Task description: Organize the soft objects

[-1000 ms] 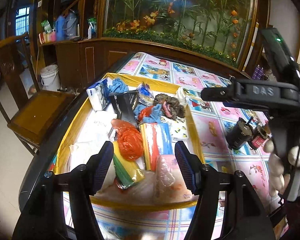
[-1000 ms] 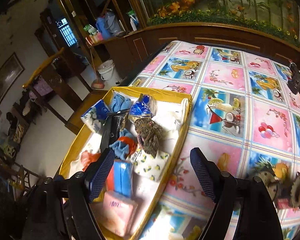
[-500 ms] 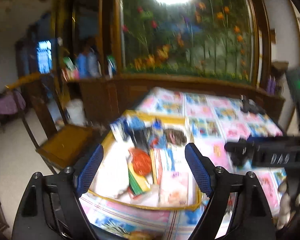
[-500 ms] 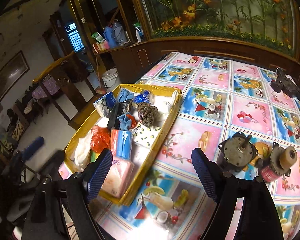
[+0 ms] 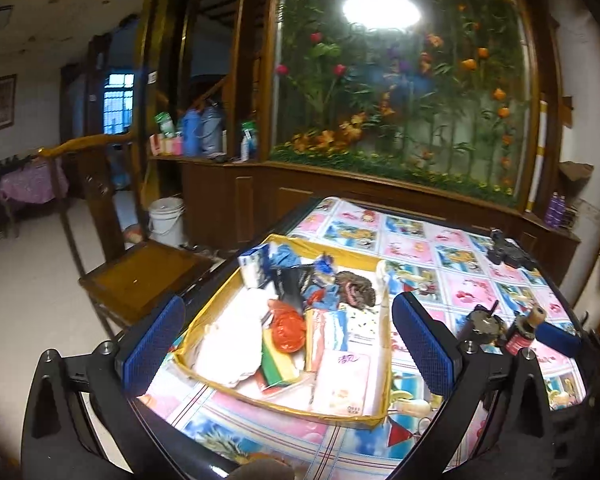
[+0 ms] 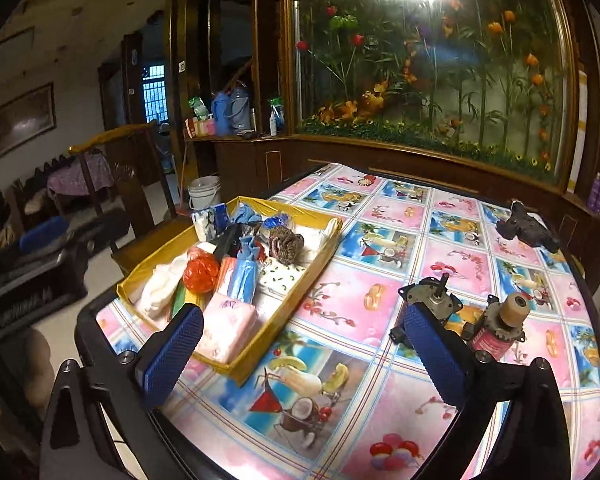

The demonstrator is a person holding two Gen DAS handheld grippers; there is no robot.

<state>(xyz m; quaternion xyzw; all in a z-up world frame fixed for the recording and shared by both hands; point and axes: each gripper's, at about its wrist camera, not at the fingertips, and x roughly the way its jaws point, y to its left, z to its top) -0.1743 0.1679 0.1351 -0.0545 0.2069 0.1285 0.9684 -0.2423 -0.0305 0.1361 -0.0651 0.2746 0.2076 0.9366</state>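
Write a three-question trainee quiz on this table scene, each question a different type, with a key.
1. True or false: the orange bag lies inside the yellow tray.
2. Multiple choice: the two motors stand
A. in the tray
B. on the tablecloth, outside the tray
C. on the chair
3. Fill in: both the left hand-held gripper and the right hand-held gripper are ____ and hold nothing.

Key: 1 true; 2 B; 3 open.
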